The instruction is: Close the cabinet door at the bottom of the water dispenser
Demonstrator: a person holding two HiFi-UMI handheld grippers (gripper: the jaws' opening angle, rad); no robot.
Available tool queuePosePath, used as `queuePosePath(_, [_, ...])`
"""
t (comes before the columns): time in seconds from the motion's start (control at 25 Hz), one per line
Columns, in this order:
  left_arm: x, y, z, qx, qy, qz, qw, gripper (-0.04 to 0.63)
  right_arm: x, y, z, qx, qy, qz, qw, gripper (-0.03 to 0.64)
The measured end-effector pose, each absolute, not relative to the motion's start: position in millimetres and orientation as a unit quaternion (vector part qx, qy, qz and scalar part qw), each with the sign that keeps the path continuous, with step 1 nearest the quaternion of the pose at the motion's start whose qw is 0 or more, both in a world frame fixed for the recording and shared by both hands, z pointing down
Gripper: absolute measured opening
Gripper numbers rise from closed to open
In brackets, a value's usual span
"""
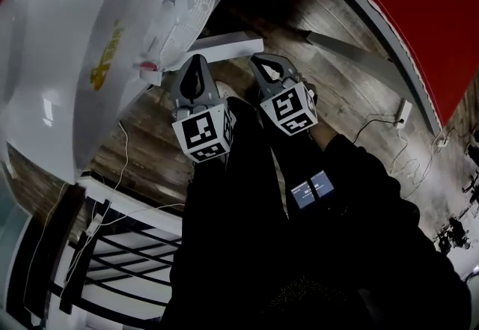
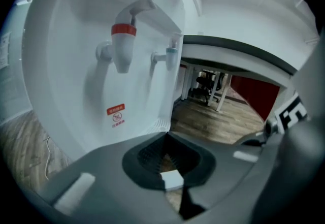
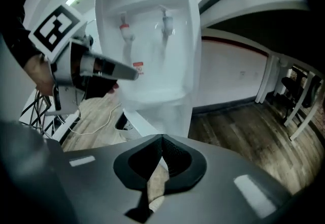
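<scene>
The white water dispenser [image 1: 97, 44] stands at the upper left in the head view, its red tap [image 2: 123, 30] and blue tap [image 2: 171, 51] close in front of the left gripper. Its bottom cabinet door [image 1: 224, 44] stands open, swung out over the wood floor, and shows as a white slab [image 3: 144, 123] below the dispenser body [image 3: 152, 40]. My left gripper [image 1: 196, 60] is shut and empty, its tip near the door's edge. My right gripper [image 1: 262, 61] is shut and empty beside it, just right of the door. Contact with the door cannot be told.
A white cable [image 1: 123, 145] trails over the wood floor. A white and black rack [image 1: 112, 246] stands at the lower left. A red wall [image 1: 419, 7] curves along the right. A power strip [image 1: 404, 110] with cords lies at the right. The person's dark sleeves fill the lower middle.
</scene>
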State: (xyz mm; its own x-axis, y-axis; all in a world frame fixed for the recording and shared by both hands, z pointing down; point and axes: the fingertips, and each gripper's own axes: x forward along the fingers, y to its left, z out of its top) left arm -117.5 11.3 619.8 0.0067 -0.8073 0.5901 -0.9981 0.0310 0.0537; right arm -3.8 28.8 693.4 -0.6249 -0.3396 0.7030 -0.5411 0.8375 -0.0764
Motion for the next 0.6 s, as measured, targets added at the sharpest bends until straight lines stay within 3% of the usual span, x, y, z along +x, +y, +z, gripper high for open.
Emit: queuePosePath(0.6, [-124, -13, 621, 0.695, -0.658, 0.188, 0.218, 0.007, -2, 47, 785, 0.220, -0.856, 0.157, 0.441, -0.002])
